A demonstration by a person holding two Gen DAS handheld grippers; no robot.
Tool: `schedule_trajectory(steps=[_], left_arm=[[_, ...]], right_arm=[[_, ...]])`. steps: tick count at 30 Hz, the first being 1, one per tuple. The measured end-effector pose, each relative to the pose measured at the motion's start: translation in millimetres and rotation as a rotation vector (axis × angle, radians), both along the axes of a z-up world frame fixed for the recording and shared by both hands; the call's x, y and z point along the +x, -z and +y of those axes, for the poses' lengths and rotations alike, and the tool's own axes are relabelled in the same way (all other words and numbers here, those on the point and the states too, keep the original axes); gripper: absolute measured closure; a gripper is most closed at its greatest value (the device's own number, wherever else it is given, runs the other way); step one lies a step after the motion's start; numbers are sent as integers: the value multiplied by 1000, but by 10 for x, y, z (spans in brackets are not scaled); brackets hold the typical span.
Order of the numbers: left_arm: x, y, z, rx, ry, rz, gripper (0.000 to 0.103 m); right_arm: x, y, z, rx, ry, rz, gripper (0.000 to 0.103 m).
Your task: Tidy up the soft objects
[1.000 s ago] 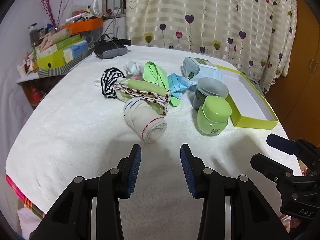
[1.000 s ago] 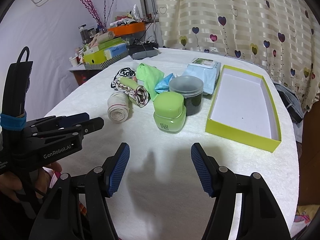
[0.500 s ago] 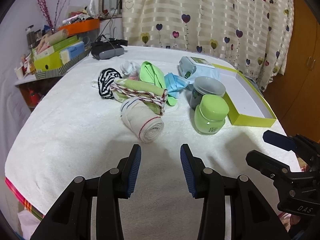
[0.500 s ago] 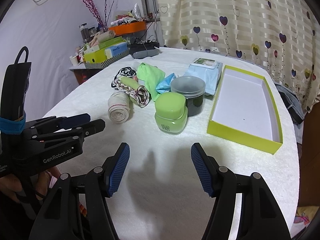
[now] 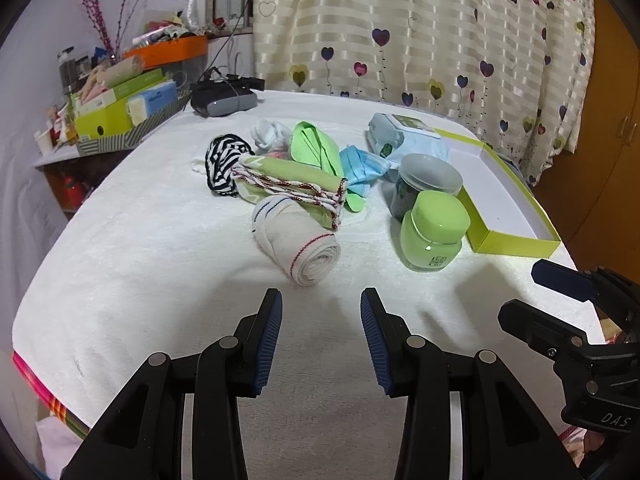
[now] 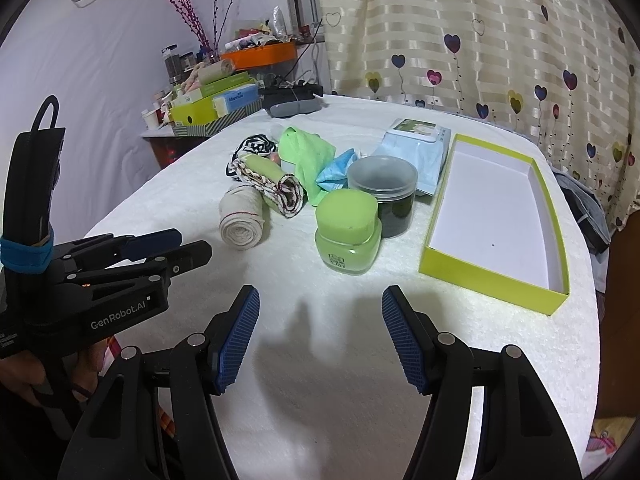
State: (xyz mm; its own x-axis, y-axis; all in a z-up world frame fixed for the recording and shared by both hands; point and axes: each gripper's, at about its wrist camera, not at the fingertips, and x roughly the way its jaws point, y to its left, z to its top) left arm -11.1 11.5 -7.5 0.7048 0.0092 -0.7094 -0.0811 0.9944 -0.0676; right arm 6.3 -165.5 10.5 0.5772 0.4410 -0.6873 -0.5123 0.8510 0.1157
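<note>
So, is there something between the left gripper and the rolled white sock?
Nothing visible. The left gripper is open over bare white cover, and the rolled white sock lies just ahead of its fingers. The green jar stands off to the right.

Lime green box, pale green jar, black-and-white striped cloth, heart-patterned curtain

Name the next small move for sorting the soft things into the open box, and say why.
Probably ease the left gripper forward and down onto the rolled cream cloth with red stitching. Its jaws are open and empty, and that roll lies nearest, straight ahead, apart from the cloth pile. The right gripper is open too, and the lime-green cardboard box is empty.
</note>
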Motion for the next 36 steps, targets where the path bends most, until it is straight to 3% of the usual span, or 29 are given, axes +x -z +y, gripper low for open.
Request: schedule_trajectory(steps=[14,25,36], left_arm=[[39,-3,121,-36,-24,-2,63],[58,1,187,-57,13,0,63],[157,-8,338,-151,-18,11,63]], right_arm=[[19,-27,54,-5,-12,-1,38],[63,-17,111,-8,-26,3,38],[119,-35,150,-5,-37,-5,38]])
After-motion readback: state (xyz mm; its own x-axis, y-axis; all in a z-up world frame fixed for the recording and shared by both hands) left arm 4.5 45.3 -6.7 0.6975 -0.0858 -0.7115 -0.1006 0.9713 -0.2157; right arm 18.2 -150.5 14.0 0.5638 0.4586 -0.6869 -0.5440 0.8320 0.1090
